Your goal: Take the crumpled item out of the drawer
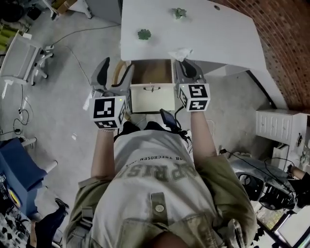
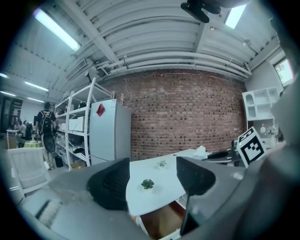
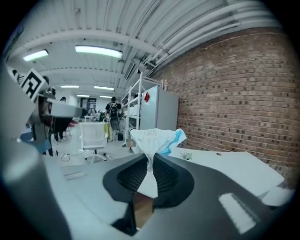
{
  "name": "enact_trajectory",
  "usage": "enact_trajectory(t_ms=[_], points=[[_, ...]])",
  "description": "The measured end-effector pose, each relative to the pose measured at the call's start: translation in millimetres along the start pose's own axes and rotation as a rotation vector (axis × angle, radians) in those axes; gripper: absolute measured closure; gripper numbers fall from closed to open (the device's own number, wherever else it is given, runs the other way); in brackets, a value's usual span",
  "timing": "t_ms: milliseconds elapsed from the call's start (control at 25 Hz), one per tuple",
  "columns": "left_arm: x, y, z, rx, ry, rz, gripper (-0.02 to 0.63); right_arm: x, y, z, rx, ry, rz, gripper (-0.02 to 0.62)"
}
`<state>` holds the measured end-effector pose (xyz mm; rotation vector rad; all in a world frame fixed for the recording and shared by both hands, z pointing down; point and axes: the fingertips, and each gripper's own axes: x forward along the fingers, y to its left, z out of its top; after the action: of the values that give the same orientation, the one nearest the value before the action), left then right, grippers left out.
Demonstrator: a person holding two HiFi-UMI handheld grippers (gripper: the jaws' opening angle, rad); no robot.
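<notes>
A crumpled white item with a blue patch sticks up from between the pads of my right gripper, which is shut on it. In the head view the same crumpled item shows above the right gripper, over the front edge of the white table. The wooden drawer stands pulled out below that edge, its inside looking bare. My left gripper hangs open beside the drawer's left side, nothing between its fingers. The drawer's corner shows under the left jaws.
Two small green plants stand on the table. A brick wall runs along the right. A white office chair stands at the left on the grey floor, with cables. A white cabinet is at the right.
</notes>
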<state>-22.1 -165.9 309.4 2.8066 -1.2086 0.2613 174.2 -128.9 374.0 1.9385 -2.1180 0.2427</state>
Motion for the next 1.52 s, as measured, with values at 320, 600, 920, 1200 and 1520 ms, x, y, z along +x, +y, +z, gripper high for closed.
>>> enact_trajectory(t_ms=[320,600,920,1200,1520], points=[[-6,-5,45,0.066,-0.130,-0.030,0.310,-61,1,77,0.081,-0.236,-0.131,0.552],[-16,-3,62,0.099,-0.188,-0.014,0.395,-86,8,103,0.081,-0.326,-0.173,0.552],[-23,7,71,0.101,-0.218,0.028,0.524,-96,9,117,0.092,-0.374,-0.207,0.552],[-32,13,75,0.105,-0.242,0.043,0.598,-103,11,125,0.094,-0.413,-0.226,0.552],[-31,18,75,0.104,-0.236,0.049,0.598,-104,11,134,0.083,-0.431,-0.230,0.552]])
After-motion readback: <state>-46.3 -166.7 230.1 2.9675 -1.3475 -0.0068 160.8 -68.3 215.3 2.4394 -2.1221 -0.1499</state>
